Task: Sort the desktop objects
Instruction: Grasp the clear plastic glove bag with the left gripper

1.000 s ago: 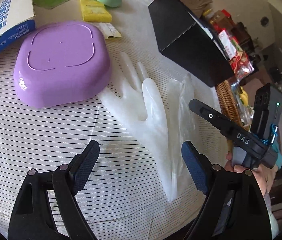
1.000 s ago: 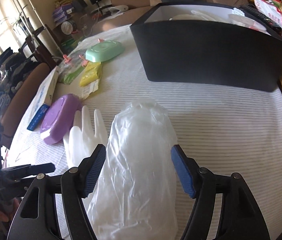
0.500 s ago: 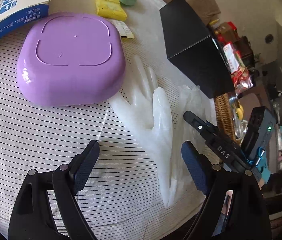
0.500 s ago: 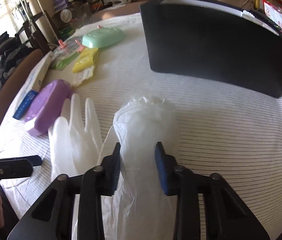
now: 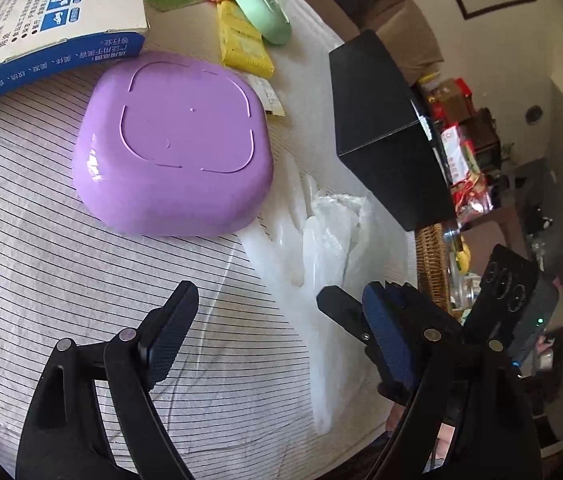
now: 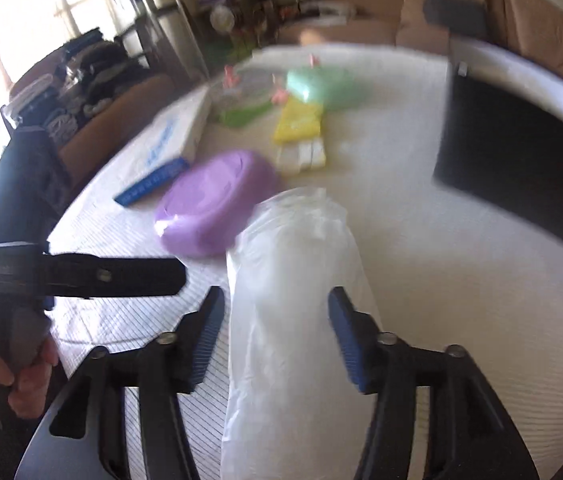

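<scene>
Right hand-held gripper [image 6: 275,336] swung leftward, jaws just reopening around clear plastic bag [image 6: 293,280], left hand-held gripper [image 5: 277,336] apart.

Left gripper [image 5: 277,328] open over striped cloth [image 5: 61,260]; white glove [image 5: 301,248] just right of upturned purple bowl [image 5: 173,148].

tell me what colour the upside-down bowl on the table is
Purple bowl, clearest in the left wrist view.

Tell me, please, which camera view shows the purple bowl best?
The left wrist view: the upside-down purple bowl is sharp and whole there. In the right wrist view the bowl is blurred and partly hidden behind the plastic glove.
</scene>
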`<action>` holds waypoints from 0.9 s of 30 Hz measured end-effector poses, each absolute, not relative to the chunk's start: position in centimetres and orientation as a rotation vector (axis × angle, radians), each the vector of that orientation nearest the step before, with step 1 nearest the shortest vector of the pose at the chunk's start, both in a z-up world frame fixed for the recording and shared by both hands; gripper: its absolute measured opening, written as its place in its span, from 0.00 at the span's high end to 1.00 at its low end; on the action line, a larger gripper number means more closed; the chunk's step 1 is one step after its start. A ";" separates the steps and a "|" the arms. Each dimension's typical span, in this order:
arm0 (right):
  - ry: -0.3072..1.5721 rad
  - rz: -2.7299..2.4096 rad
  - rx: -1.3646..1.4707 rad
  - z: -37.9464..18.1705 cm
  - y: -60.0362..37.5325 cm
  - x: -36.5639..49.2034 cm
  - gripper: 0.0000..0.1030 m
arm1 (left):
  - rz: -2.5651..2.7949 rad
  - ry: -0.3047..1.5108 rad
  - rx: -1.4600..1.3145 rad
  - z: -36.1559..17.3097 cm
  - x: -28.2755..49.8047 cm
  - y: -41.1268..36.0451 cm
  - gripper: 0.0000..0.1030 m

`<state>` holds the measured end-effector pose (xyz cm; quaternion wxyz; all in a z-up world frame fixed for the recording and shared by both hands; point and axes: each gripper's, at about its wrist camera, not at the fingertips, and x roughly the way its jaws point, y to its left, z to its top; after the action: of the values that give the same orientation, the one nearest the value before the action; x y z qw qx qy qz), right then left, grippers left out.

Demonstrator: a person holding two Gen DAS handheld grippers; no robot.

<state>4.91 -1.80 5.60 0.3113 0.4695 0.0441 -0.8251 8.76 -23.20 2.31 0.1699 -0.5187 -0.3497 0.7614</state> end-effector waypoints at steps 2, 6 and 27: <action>0.108 -2.214 1.228 5.8 -1.6 5.2 0.44 | 2.162 -0.977 -1.475 2.2 8.7 -22.9 0.20; 0.058 -2.306 1.109 9.0 1.0 6.9 0.41 | 2.124 -0.945 -1.486 2.0 8.4 -21.7 0.20; 0.033 -2.383 1.283 5.2 6.0 11.6 0.30 | 2.093 -0.843 -1.501 1.4 8.2 -16.7 0.17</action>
<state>11.62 6.04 5.18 0.2161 0.4628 0.0120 -0.8597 8.15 -16.74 1.37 0.2142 -0.5410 -0.3040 0.7543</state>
